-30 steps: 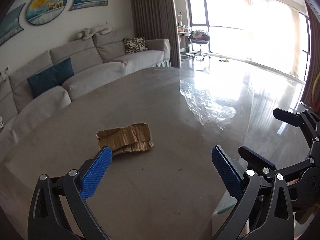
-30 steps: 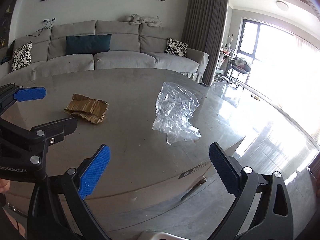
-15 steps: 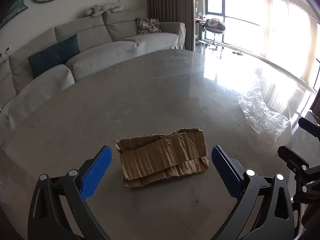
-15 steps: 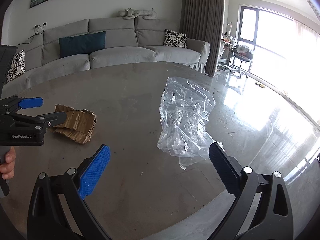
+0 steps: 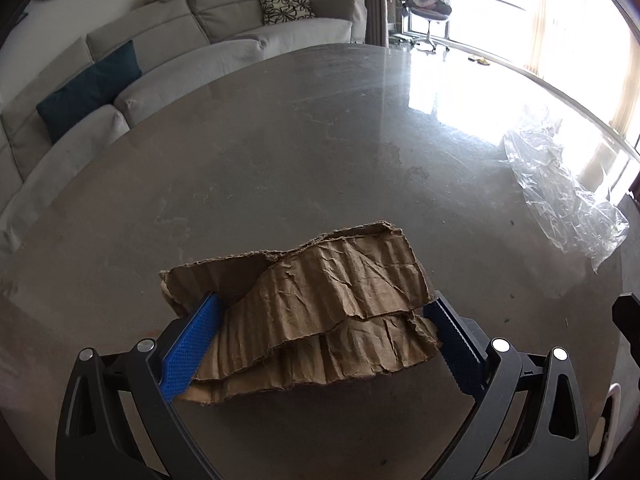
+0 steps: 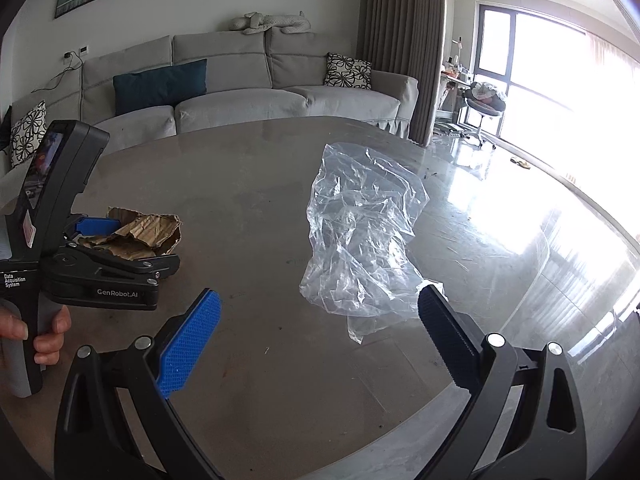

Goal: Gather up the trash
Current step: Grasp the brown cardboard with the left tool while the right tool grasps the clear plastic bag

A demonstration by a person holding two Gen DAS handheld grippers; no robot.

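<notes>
A crumpled brown cardboard piece [image 5: 320, 304] lies on the round grey table [image 5: 280, 152]. My left gripper [image 5: 320, 320] is open, its blue fingers on either side of the cardboard, which fills the gap between them. The cardboard [image 6: 140, 234] and left gripper [image 6: 116, 248] also show at the left of the right wrist view. A crumpled clear plastic bag [image 6: 360, 236] lies on the table. My right gripper [image 6: 320, 320] is open and empty, just short of the bag's near edge. The bag [image 5: 560, 192] shows at the right in the left wrist view.
A grey sofa [image 6: 240, 88] with a teal cushion [image 6: 160, 84] curves behind the table. Curtains [image 6: 400, 40] and a bright window [image 6: 532, 60] are at the right, with an office chair [image 6: 486, 100] on the shiny floor. The table edge [image 6: 400, 412] runs near my right gripper.
My left gripper has moved forward so its fingers now straddle the cardboard. My right gripper has moved closer to the plastic bag. Both stay open.
</notes>
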